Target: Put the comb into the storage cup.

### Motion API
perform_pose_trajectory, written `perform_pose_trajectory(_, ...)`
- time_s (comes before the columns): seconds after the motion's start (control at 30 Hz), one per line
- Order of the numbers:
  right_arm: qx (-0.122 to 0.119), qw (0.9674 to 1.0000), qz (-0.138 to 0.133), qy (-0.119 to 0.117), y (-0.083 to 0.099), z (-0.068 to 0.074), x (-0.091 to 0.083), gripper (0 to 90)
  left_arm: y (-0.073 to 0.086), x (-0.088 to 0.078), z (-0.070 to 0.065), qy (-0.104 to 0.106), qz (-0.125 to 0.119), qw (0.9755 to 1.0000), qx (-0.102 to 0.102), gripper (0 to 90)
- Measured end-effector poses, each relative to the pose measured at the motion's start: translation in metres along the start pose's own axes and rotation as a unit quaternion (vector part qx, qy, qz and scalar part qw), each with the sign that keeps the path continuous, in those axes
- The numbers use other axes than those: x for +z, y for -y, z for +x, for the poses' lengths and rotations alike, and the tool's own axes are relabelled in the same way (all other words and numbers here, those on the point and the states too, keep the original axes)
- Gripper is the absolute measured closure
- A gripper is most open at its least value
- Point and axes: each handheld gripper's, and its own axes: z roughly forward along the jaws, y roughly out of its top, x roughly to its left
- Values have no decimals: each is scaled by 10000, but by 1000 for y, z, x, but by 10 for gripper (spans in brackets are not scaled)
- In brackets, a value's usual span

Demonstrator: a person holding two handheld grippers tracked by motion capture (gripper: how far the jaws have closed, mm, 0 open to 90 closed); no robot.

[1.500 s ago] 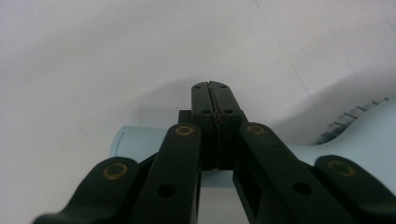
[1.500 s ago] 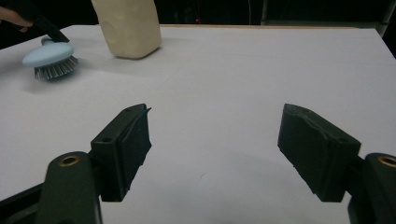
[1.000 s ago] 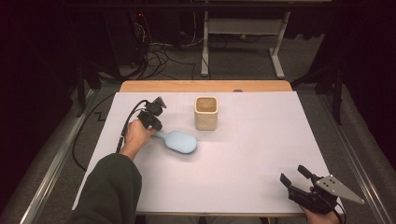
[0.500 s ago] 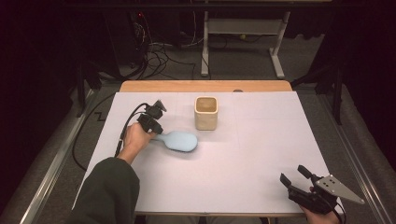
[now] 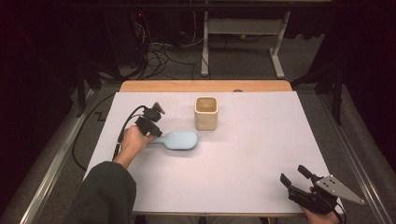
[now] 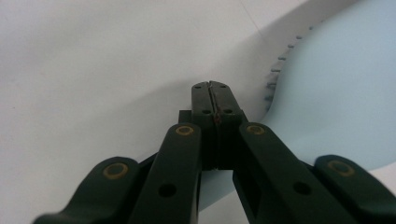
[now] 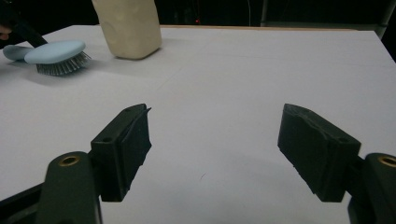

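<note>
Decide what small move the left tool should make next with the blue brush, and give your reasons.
Probably lift the hairbrush a little and carry it toward the beige cup. The left tool is closed at the brush's handle end, the brush lies bristles down on the white table cover, and the cup stands open just beyond it. The right tool waits open, far off.

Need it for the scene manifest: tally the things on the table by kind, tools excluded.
Brush: 1
Cup: 1
Total: 2
</note>
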Motion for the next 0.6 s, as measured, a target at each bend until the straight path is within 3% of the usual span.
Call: perform_pose_trajectory(0.6,13,10000,-16,9,0,0,0,257,18,-4,-2,154,-16,9999,33,896)
